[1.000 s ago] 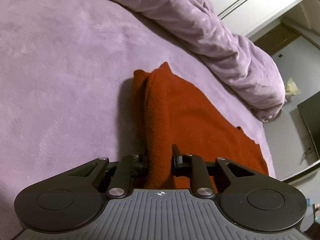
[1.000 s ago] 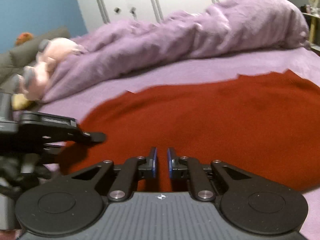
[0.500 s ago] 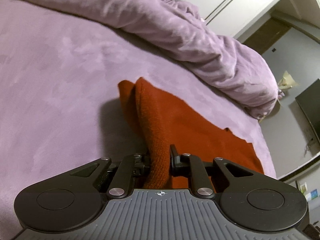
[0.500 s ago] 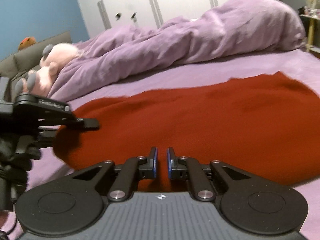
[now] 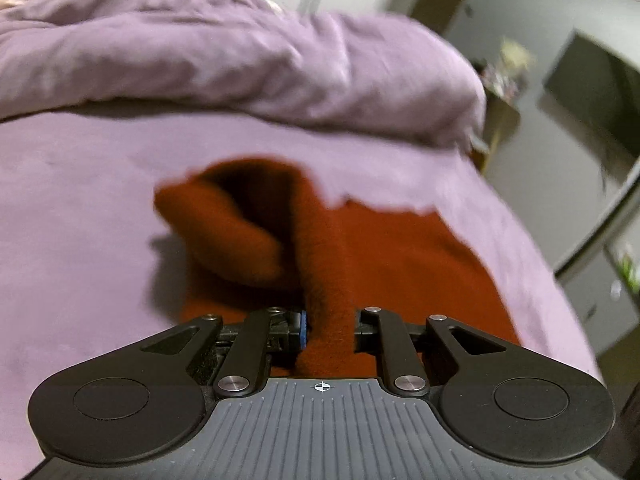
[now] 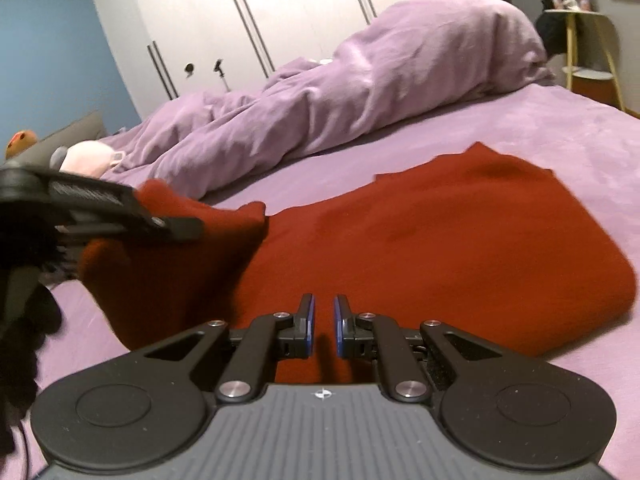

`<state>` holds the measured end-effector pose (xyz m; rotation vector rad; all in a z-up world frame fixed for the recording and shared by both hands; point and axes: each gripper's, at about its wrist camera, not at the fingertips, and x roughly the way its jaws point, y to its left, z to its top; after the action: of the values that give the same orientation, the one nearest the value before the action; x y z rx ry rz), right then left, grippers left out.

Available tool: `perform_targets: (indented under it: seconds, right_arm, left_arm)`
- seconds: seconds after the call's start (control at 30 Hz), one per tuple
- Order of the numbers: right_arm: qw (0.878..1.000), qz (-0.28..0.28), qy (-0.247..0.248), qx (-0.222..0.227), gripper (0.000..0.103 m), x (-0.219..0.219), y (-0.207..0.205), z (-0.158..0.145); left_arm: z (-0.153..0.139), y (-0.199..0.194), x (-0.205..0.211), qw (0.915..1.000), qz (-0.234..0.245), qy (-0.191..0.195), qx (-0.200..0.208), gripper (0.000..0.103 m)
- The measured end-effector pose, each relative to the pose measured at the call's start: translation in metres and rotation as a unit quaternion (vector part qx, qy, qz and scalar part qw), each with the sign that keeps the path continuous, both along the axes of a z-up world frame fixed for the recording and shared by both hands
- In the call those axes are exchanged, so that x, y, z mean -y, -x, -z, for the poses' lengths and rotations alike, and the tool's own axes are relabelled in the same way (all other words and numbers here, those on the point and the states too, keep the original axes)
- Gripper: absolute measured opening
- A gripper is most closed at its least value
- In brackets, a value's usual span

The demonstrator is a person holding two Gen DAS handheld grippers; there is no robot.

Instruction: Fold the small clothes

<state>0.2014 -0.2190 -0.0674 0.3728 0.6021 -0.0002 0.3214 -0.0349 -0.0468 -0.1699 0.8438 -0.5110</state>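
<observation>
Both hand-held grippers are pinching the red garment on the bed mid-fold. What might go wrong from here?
1. The left hand-held gripper pinches a bunched ridge of the red garment; the fold may land crooked.
2. The right hand-held gripper grips only its near edge, which might slip.
3. The purple bedcover could drag the fabric.

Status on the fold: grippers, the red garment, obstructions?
Left gripper shut on red garment, edge lifted. Right gripper pinching its near edge. Purple duvet lies beyond, apart.
</observation>
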Motion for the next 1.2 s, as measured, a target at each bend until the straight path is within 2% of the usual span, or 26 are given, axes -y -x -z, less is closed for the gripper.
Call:
perform_targets:
  seconds: [0.07, 0.13, 0.2, 0.33, 0.43, 0.53, 0.6, 0.7, 0.8, 0.9, 0.93, 1.0, 1.07, 1.1, 1.13, 1.2]
  right_arm:
    - [1.0, 0.003, -0.015, -0.007, 0.01, 0.01, 0.001, 0.003]
    - [1.0, 0.008, -0.026, -0.013, 0.011, 0.02, 0.003, 0.006]
    - [0.999, 0.005, -0.034, -0.015, 0.011, 0.026, 0.005, 0.008]
    - [0.999, 0.009, -0.03, -0.015, 0.014, 0.033, 0.007, 0.007]
    - [1.0, 0.009, -0.027, 0.003, 0.014, 0.031, 0.002, -0.004]
    - [0.999, -0.014, -0.037, 0.029, 0.014, 0.02, -0.008, -0.019]
    - [0.998, -0.043, -0.046, 0.029, 0.014, 0.009, -0.02, -0.024]
    - [0.996, -0.079, -0.047, -0.006, 0.014, -0.007, -0.037, -0.015]
    - [0.995, -0.072, 0.001, -0.062, 0.014, -0.013, -0.042, 0.007]
    - [0.996, -0.057, 0.008, -0.064, 0.014, 0.002, -0.031, 0.015]
    - [0.996, -0.057, -0.004, -0.066, 0.014, 0.009, -0.03, 0.014]
    - [0.997, -0.046, -0.025, -0.059, 0.025, 0.02, -0.03, 0.009]
    - [0.997, -0.039, -0.037, -0.046, 0.042, 0.028, -0.032, 0.003]
    - [0.997, -0.04, -0.057, -0.046, 0.046, 0.033, -0.035, 0.003]
    - [0.994, -0.04, -0.085, -0.052, 0.055, 0.039, -0.041, 0.005]
    - [0.986, -0.025, -0.144, -0.075, 0.056, 0.054, -0.056, 0.013]
  left_arm:
    - [0.017, 0.004, 0.015, 0.9998, 0.01, -0.017, -0.007, 0.027]
    - [0.024, 0.013, 0.017, 0.9998, 0.014, -0.011, 0.001, 0.031]
    - [0.018, 0.023, 0.012, 0.9997, 0.023, -0.004, 0.007, 0.035]
    - [-0.005, 0.044, -0.016, 0.999, 0.022, 0.037, 0.01, 0.038]
    - [-0.02, 0.052, -0.044, 0.998, -0.014, 0.057, 0.024, 0.04]
    - [-0.017, 0.047, -0.064, 0.9968, -0.066, 0.035, 0.027, 0.041]
    - [-0.008, 0.038, -0.072, 0.9949, -0.099, 0.016, 0.009, 0.041]
    - [0.012, 0.028, -0.076, 0.9927, -0.119, 0.001, -0.017, 0.041]
    - [0.03, 0.026, -0.074, 0.9928, -0.112, 0.005, -0.043, 0.041]
    - [0.035, 0.028, -0.071, 0.9934, -0.109, 0.008, -0.035, 0.042]
    - [0.034, 0.029, -0.071, 0.9936, -0.108, 0.008, -0.033, 0.042]
    - [0.036, 0.029, -0.07, 0.9933, -0.11, 0.013, -0.035, 0.042]
    - [0.036, 0.032, -0.072, 0.9931, -0.11, 0.016, -0.037, 0.042]
    - [0.036, 0.032, -0.071, 0.9932, -0.109, 0.016, -0.038, 0.042]
    - [0.036, 0.033, -0.07, 0.9934, -0.107, 0.016, -0.038, 0.042]
    - [0.034, 0.035, -0.071, 0.9937, -0.105, 0.013, -0.037, 0.043]
